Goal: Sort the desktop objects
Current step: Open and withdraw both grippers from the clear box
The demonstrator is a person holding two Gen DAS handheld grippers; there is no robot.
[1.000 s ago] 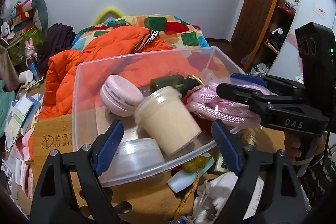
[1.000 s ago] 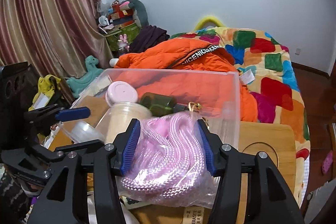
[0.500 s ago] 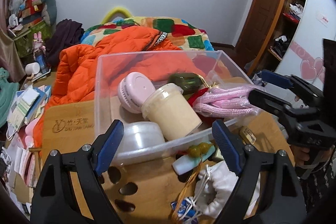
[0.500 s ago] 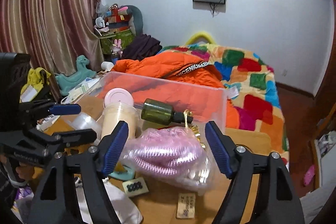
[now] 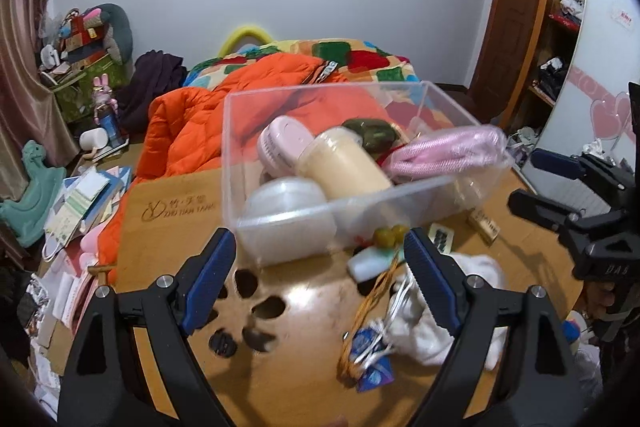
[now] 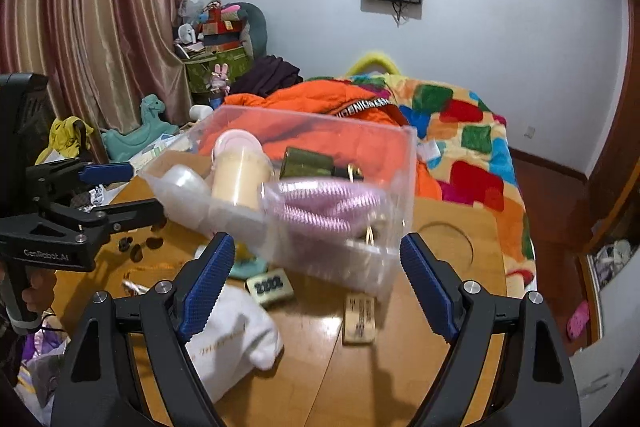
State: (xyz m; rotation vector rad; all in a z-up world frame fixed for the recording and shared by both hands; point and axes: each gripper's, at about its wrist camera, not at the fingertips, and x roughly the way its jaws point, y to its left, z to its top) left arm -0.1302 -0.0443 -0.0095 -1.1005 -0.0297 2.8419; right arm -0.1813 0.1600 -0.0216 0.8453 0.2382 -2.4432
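Observation:
A clear plastic bin stands on the wooden table. In it lie a bagged pink rope, a cream jar, a pink round case, a dark green bottle and a clear lidded tub. My left gripper is open and empty, in front of the bin. My right gripper is open and empty, pulled back from the bin; it also shows in the left wrist view.
On the table in front of the bin lie a white drawstring pouch, a tasselled trinket, a small dotted tile, a wooden block and a teal item. An orange jacket and bed lie behind.
My right gripper opened, let go of the pink rope, which now lies in the bin, and drew back. Both grippers have pulled away from the bin.

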